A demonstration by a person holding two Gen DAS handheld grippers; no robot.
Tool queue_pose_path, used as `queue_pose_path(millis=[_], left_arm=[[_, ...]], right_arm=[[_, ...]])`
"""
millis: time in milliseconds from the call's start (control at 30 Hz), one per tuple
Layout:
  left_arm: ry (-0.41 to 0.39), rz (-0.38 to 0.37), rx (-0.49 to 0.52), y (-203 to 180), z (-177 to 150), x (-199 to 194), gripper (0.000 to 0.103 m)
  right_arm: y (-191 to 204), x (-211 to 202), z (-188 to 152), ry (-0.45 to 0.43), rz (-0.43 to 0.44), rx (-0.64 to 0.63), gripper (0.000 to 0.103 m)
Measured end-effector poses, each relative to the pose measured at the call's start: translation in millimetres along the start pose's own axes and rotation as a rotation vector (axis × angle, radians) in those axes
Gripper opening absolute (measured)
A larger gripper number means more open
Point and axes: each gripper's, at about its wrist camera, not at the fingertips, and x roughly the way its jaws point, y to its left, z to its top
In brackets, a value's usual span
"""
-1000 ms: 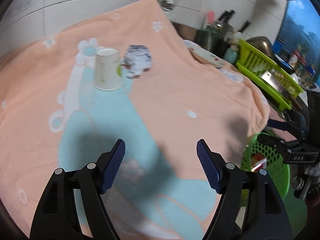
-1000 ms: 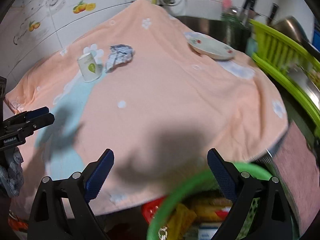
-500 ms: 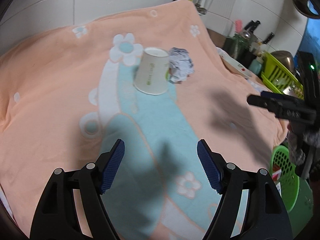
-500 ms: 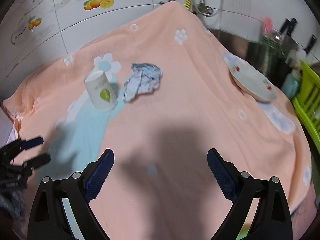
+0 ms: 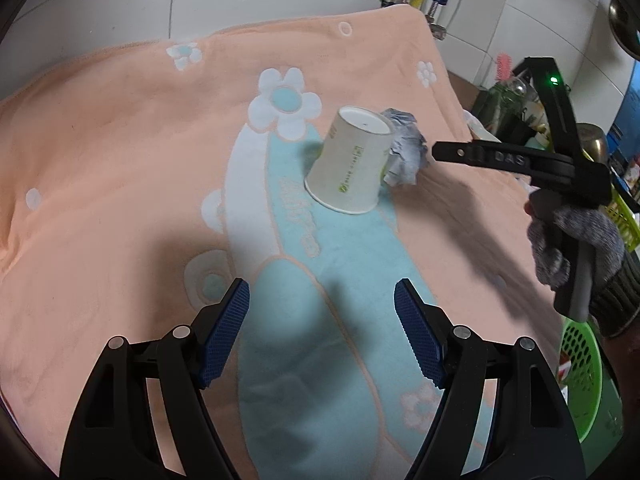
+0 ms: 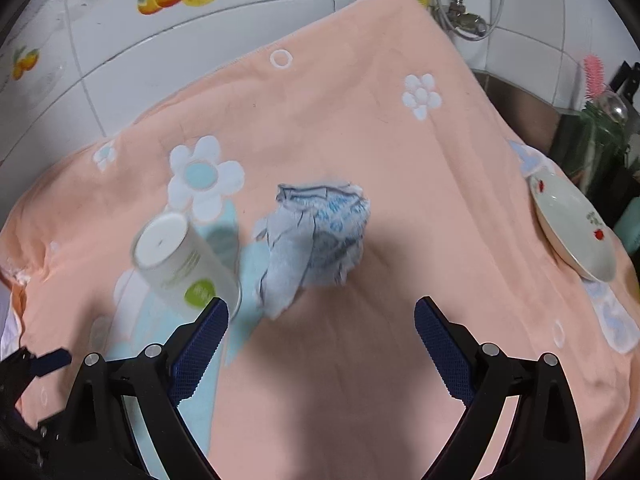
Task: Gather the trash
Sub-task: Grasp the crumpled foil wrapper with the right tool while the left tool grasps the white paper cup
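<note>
From the left wrist, the left tongs stand spread wide with nothing between them, hovering over the blue part of a peach towel that covers the bench. Further up the towel a paper cup stands upside down, and a crumpled paper lies touching its right side. The right tongs reach in from the right, their tip just beside the paper, held by a hand in a grey knit glove. A green basket sits low at the right edge, past the towel's hem.

From the right wrist, the right tongs are also spread, empty, with the crumpled paper just ahead of them and a little left of centre. The cup is to the left of the paper, near the left finger's tip. A white plate rests at the towel's right edge, well apart from the trash. The left tongs show at the lower left corner.
</note>
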Motion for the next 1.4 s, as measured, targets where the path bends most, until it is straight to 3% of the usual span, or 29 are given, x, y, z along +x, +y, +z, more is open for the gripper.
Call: queue_pose_path(millis=[667,833,1000,1400], left_arm=[[0.006,0.012,-0.014,11,11,14,0.074],[-0.002,0.019,-0.011,10,15,17,0.074],[-0.023,0.022,0.007,4,25,21,0.074],[-0.047,0.017,0.097,-29,62,48,0.078]], right_arm=[[-13,77,41,0.052,0.004,0.044,0.091],[-15,84,42,0.073,0.033,0.044,0.064],[-19,72,40,0.053,0.047,0.050,0.053],[-30,22,17,0.028,0.058,0.041,0.049]])
